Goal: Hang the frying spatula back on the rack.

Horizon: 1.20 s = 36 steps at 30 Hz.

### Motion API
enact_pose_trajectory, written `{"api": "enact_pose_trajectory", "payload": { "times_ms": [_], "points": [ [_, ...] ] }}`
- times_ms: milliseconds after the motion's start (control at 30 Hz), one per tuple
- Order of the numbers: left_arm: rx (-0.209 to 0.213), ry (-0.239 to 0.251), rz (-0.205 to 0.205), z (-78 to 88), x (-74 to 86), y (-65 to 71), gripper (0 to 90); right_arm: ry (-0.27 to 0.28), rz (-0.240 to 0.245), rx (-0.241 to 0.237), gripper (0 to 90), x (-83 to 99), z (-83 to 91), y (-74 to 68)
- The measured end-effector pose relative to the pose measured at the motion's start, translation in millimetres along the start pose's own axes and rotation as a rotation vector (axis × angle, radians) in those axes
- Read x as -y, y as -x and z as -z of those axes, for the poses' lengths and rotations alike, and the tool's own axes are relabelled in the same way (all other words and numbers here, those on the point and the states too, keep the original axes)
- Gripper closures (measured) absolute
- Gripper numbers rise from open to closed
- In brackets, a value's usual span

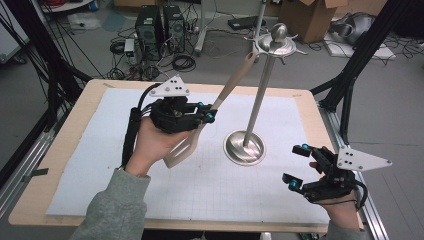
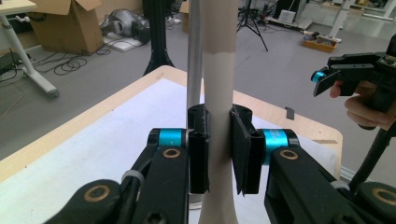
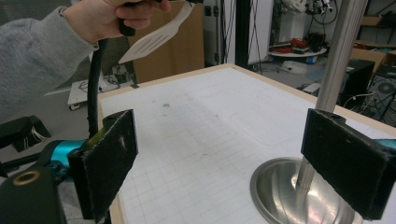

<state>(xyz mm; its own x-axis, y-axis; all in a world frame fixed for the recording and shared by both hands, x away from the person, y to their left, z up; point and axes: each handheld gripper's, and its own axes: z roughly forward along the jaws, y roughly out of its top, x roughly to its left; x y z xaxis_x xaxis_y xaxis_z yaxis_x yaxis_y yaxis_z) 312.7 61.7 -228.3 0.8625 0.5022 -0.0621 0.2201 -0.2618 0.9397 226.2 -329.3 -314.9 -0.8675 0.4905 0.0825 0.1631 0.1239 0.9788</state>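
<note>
1. Clamping the beige spatula [image 1: 200, 131] by its handle, the left gripper [image 1: 209, 115] had both pads pressed against it; in the left gripper view the handle [image 2: 218, 116] rose straight up between the 2 narrowly set jaws.
2. The spatula was held in the air over the white mat [image 1: 125, 150], tilted, its slotted blade low beside the person's left hand [image 1: 150, 145] and its handle end slanting up toward the top of the metal stand [image 1: 260, 100].
3. The stand stood upright on its round base [image 1: 244, 148] near the mat's middle, just right of the spatula; whether the handle touched the stand's top could not be told.
4. The right gripper [image 1: 296, 167] sat near the table's right edge, well apart from the spatula, its jaws spread wide with nothing between the pads [image 3: 108, 158].
5. In the right gripper view, the stand's base [image 3: 275, 186] lay just ahead of the jaws.
</note>
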Motion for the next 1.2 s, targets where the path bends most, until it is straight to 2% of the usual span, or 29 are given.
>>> {"api": "enact_pose_trajectory", "payload": {
  "times_ms": [567,767,1200],
  "points": [
    [0.006,-0.018,0.003,-18.4,-0.2,2.7,77.9,0.007,-0.001,-0.004,9.7,-0.4,1.6,-0.3],
    [0.007,-0.027,0.035,-26.0,-0.3,3.5,77.9,0.007,-0.001,-0.004,9.7,0.3,0.7,0.7],
    [-0.012,-0.05,0.008,-36.8,-0.9,4.2,77.9,0.013,0.001,-0.006,9.7,-0.5,1.8,-0.1]
  ]
}}
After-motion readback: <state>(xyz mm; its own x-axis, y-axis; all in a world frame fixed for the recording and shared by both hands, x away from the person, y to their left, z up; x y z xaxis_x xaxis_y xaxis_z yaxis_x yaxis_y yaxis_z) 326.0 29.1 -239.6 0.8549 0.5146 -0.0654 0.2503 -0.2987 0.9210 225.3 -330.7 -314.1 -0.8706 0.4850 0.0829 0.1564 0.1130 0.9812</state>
